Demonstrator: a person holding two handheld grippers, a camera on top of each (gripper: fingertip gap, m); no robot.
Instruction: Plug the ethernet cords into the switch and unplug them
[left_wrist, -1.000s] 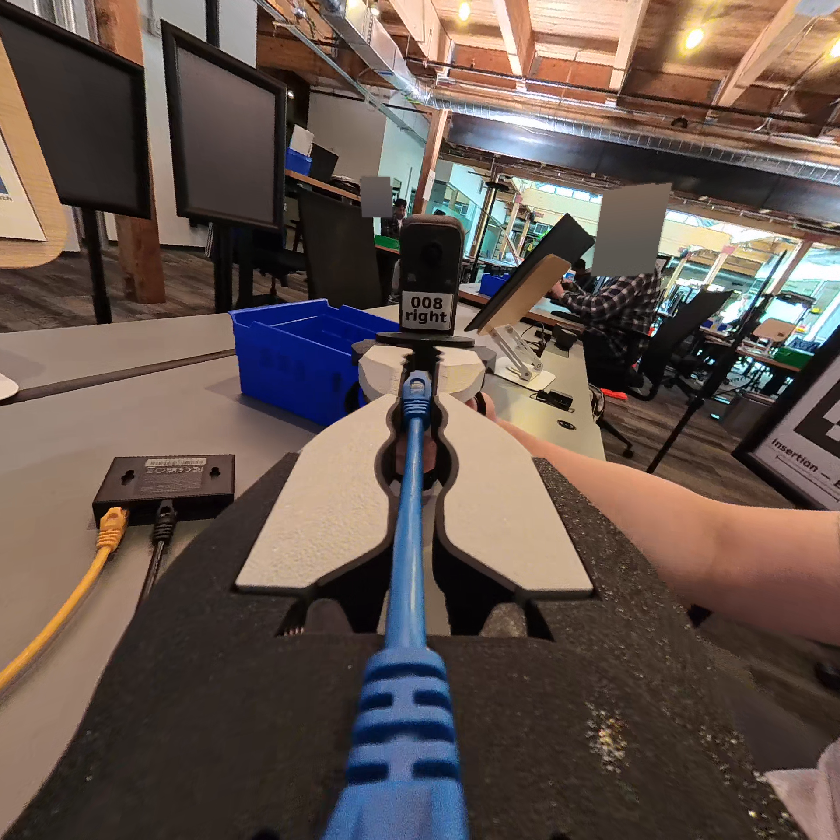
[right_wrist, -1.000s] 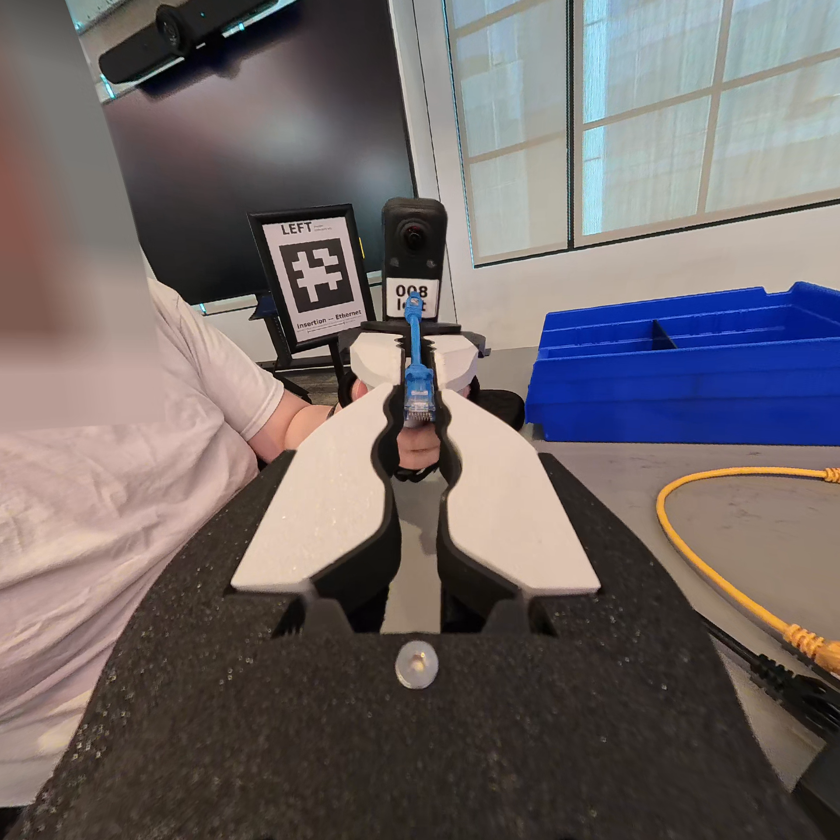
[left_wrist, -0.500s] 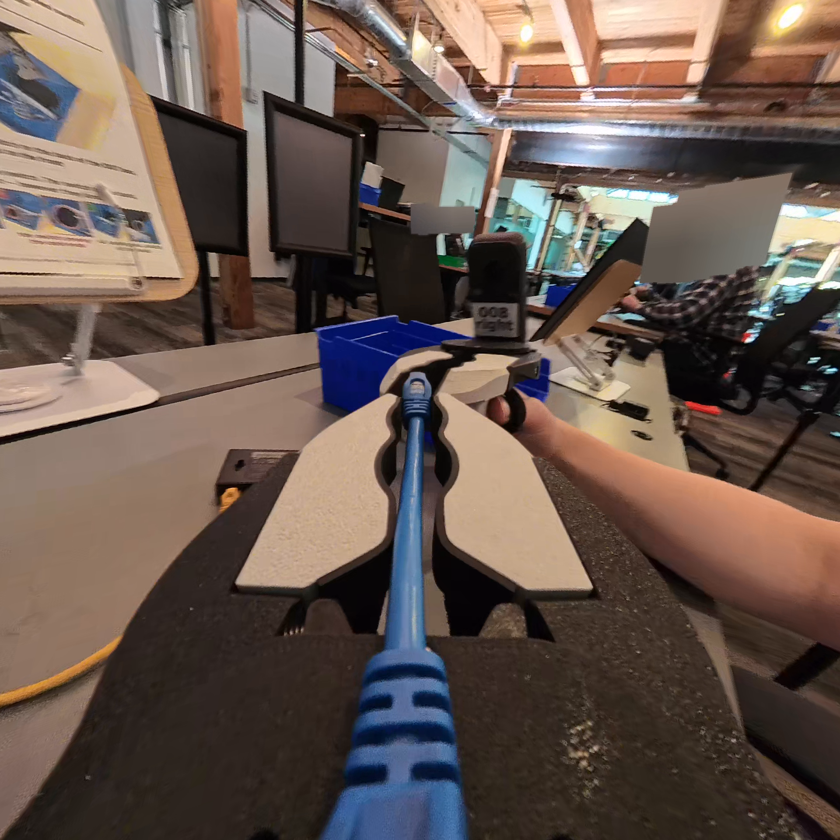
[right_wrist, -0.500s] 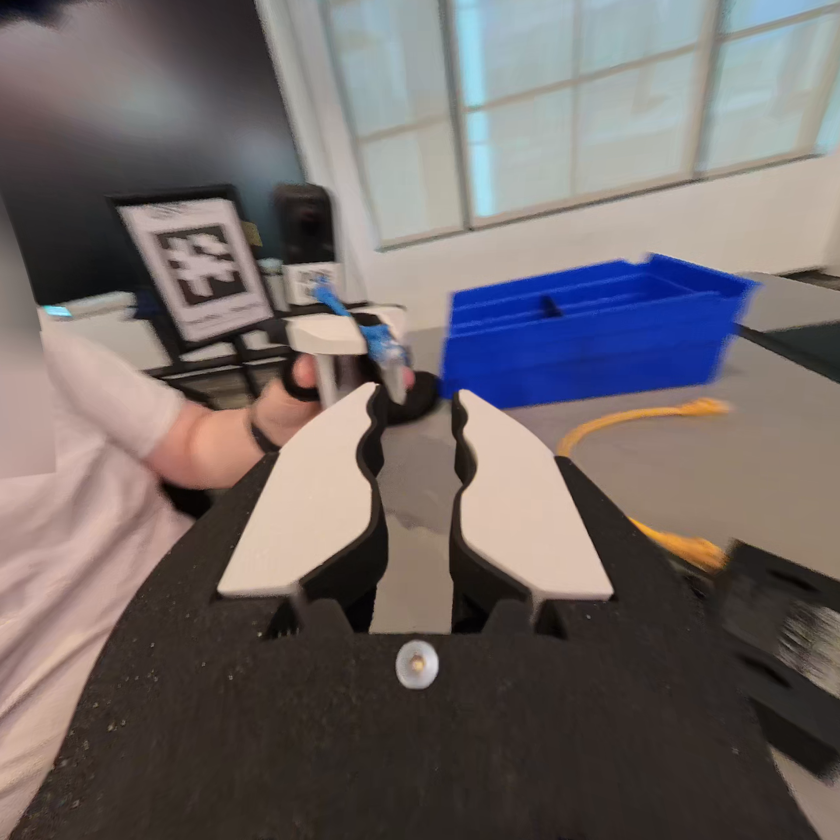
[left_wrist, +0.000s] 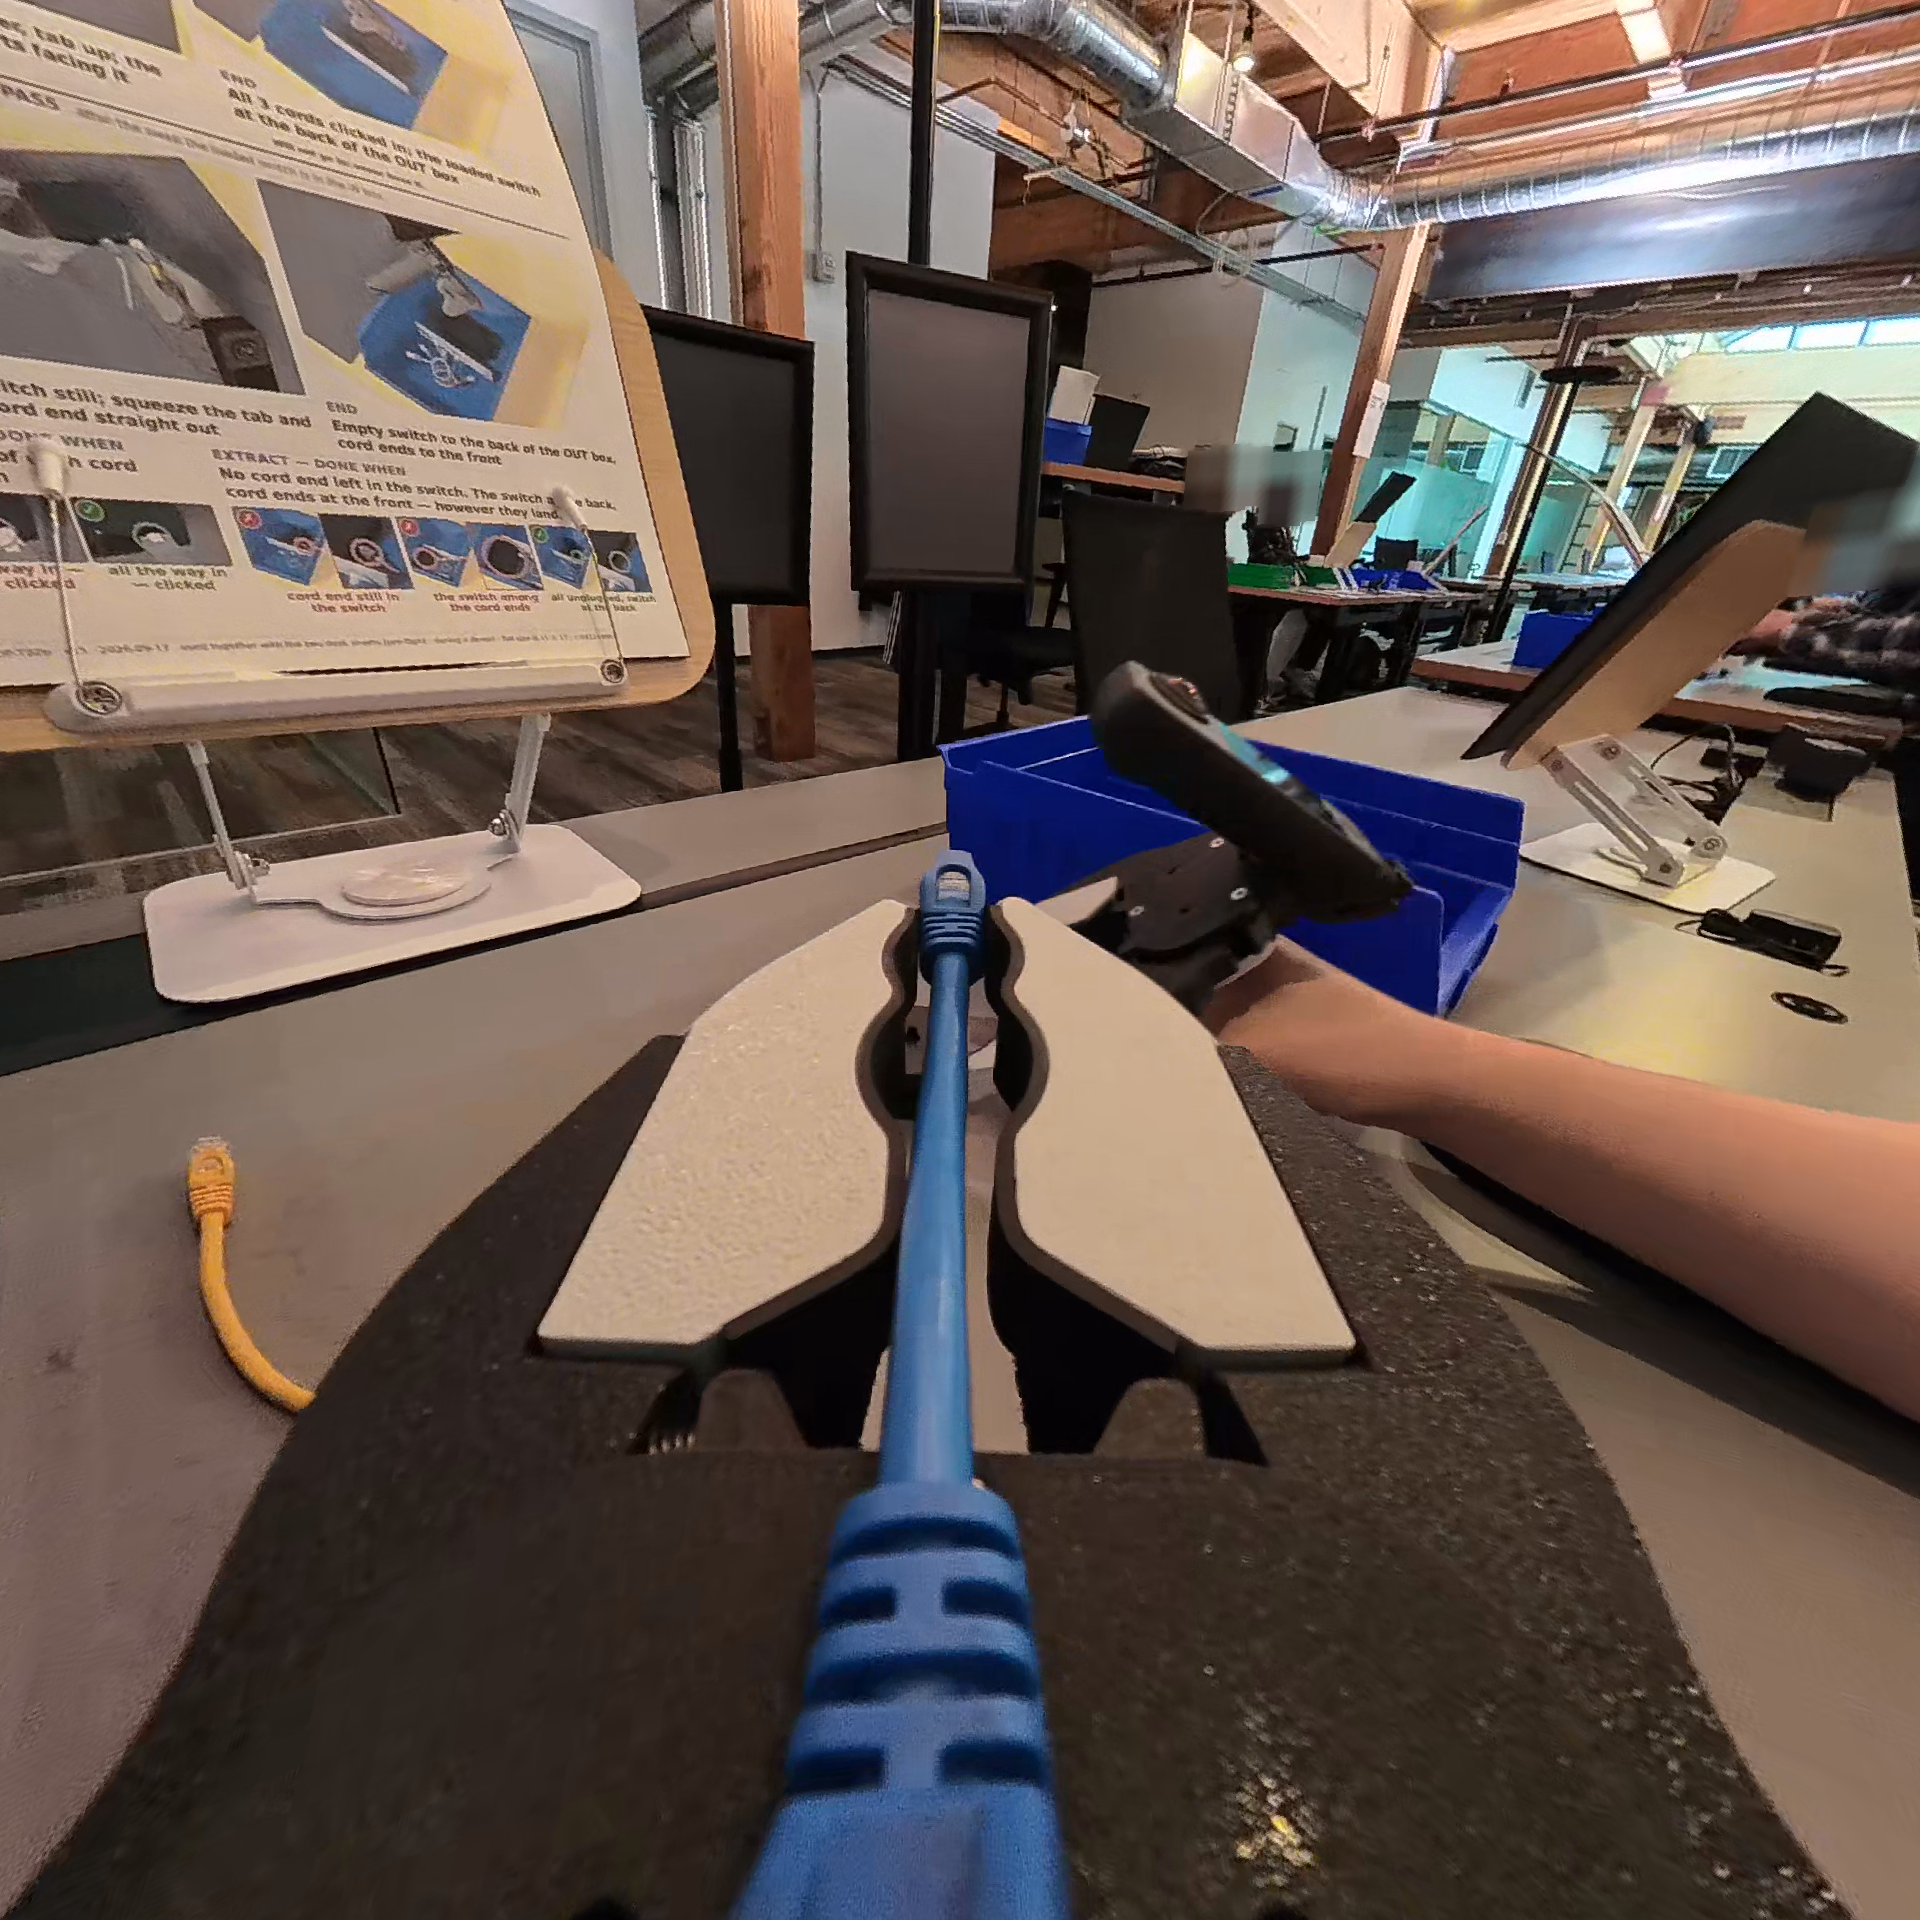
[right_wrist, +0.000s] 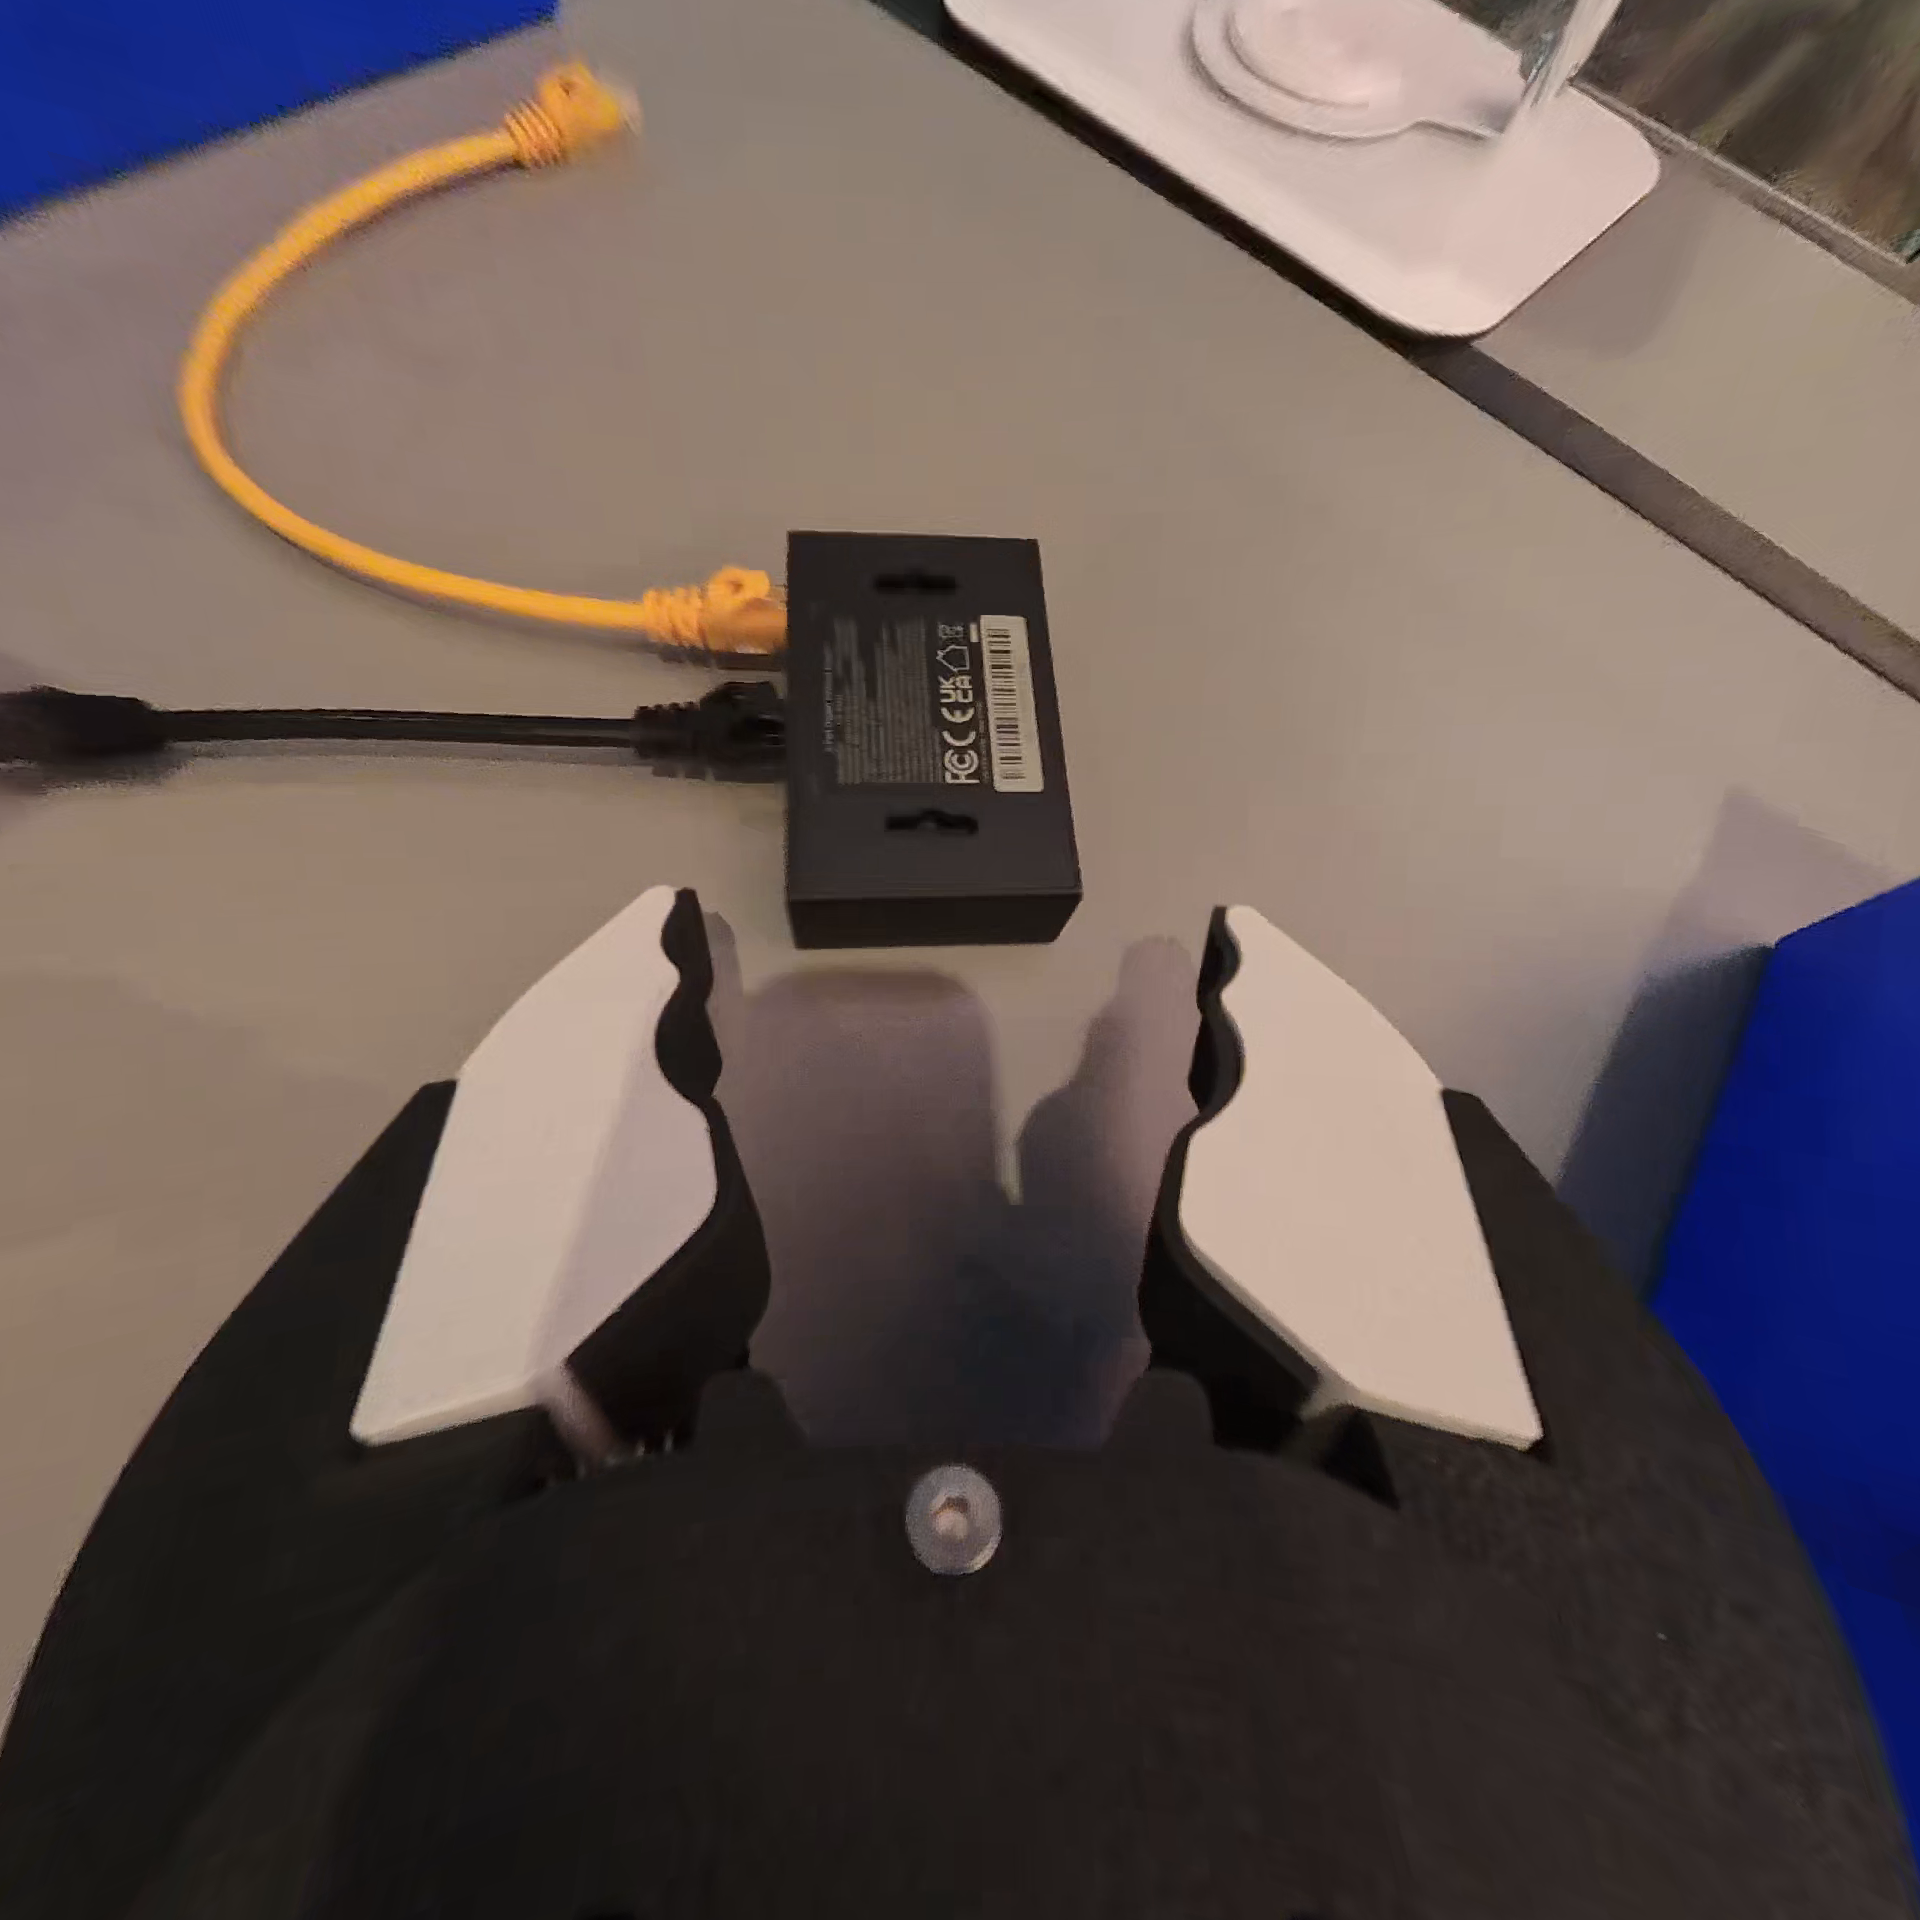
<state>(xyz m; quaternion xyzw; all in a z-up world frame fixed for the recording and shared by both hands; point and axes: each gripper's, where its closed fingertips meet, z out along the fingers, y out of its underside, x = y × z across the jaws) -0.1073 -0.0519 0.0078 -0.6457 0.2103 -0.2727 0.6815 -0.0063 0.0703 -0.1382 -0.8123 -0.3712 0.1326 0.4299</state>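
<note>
Left gripper (left_wrist: 948, 925) has its jaws pinching the blue ethernet cord (left_wrist: 935, 1164) just behind the plug, which pokes out toward 12 o'clock. Right gripper (right_wrist: 956, 935) hangs over the worktop (right_wrist: 1299, 623) with jaws spread wide, the black switch (right_wrist: 925, 738) just past them at 12, yellow cord (right_wrist: 416, 561) and black cord (right_wrist: 416, 719) plugged into its 9 o'clock side. That switch looks light and slidey, so I'd clamp its short sides, and the floppy cord wants holding by the stiff boot.
</note>
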